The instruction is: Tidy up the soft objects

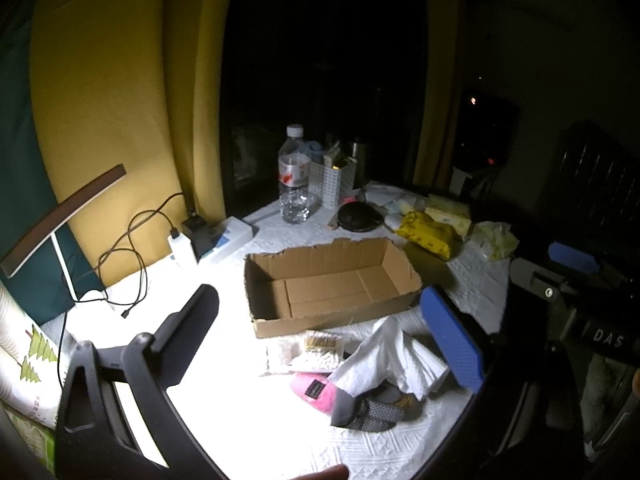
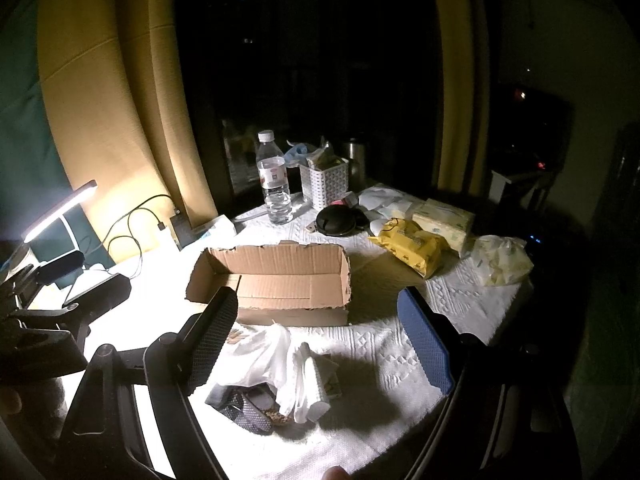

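An empty open cardboard box sits mid-table. In front of it lies a heap of soft things: crumpled white tissue, a pink pad, a grey mesh item and packs of cotton swabs. My left gripper hovers open above the heap, nothing between its fingers. My right gripper is open too, straddling the tissue from above without holding it. The right gripper's body also shows in the left wrist view at the right edge.
A water bottle, a white woven basket, a black round case, a yellow wipes pack and tissue packs crowd the table's back and right. A lit desk lamp, chargers and cables stand at left.
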Demonstrator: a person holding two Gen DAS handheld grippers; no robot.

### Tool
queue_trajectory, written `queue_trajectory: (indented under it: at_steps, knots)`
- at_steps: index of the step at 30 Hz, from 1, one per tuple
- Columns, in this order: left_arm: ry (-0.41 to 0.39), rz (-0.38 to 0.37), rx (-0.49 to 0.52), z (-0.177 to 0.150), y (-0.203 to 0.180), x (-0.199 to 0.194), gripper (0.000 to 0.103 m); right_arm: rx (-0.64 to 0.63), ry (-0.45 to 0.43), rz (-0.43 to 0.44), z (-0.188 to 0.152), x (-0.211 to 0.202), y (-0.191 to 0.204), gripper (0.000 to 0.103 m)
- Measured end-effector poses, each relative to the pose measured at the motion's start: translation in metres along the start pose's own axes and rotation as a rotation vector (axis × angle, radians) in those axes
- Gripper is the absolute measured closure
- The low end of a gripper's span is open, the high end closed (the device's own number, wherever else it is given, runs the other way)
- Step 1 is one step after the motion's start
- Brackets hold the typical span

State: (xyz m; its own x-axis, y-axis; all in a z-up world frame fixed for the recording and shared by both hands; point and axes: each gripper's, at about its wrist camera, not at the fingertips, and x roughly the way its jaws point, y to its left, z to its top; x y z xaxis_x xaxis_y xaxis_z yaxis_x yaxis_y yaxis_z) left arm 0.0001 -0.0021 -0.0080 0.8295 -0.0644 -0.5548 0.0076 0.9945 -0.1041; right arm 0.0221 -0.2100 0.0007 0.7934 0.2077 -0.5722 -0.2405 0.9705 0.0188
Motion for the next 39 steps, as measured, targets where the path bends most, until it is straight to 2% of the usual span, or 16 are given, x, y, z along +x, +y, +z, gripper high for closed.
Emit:
queue_trajectory:
  at_steps: [39]
  knots:
    - [-0.007,-0.003,-0.005,0.0031,-0.0024,-0.0051,0.001,-0.004,-0.007,0.004,-0.0002,0.0022,0.0042,0.018]
